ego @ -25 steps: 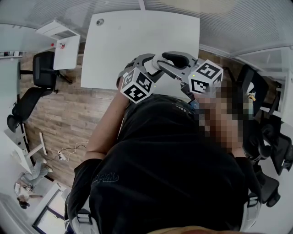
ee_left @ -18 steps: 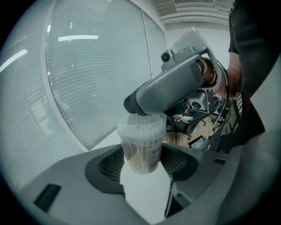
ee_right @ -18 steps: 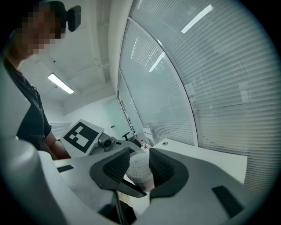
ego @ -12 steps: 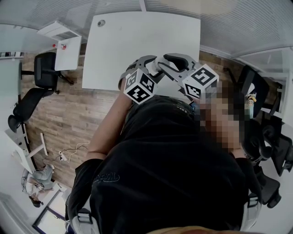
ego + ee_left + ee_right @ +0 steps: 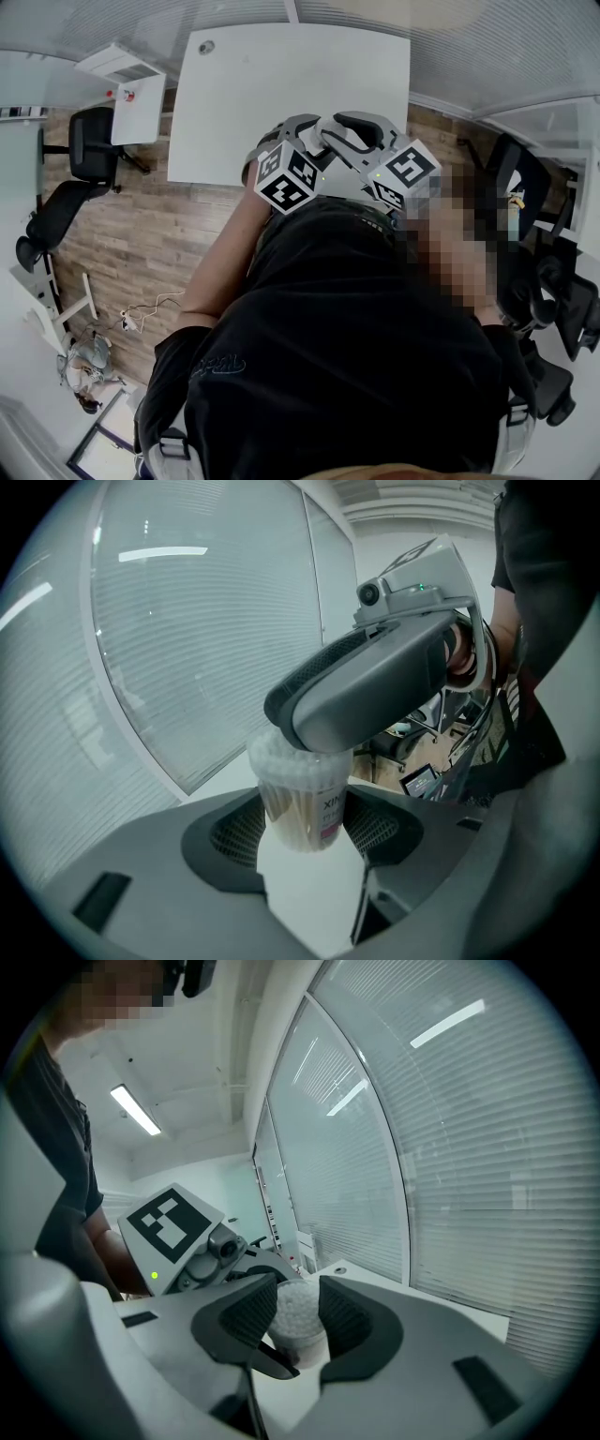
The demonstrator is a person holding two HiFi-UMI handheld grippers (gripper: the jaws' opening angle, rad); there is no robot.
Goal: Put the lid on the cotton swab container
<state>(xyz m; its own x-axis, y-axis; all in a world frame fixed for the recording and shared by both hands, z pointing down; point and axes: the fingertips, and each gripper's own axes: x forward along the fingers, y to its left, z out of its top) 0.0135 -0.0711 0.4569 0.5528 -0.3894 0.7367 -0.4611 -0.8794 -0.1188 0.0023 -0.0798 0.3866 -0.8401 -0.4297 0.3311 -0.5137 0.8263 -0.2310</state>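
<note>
Clamping swab container (image 5: 298,799), left tongs (image 5: 306,829); head view hides it.

Black T-shirt (image 5: 356,366), grey marker-cubed tools (image 5: 305,827) (image 5: 298,1314)

Cotton swab container (image 5: 300,794) in the left tongs' (image 5: 302,825) grip, right tongs (image 5: 300,719) over its top

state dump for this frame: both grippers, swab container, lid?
left gripper: shut on the body of the cotton swab container.
right gripper: fingers closed around the container's top end.
cotton swab container: full of swabs, held by both grippers.
lid: no separate lid visible; cannot tell whether a clear one sits over the swab tips.
</note>
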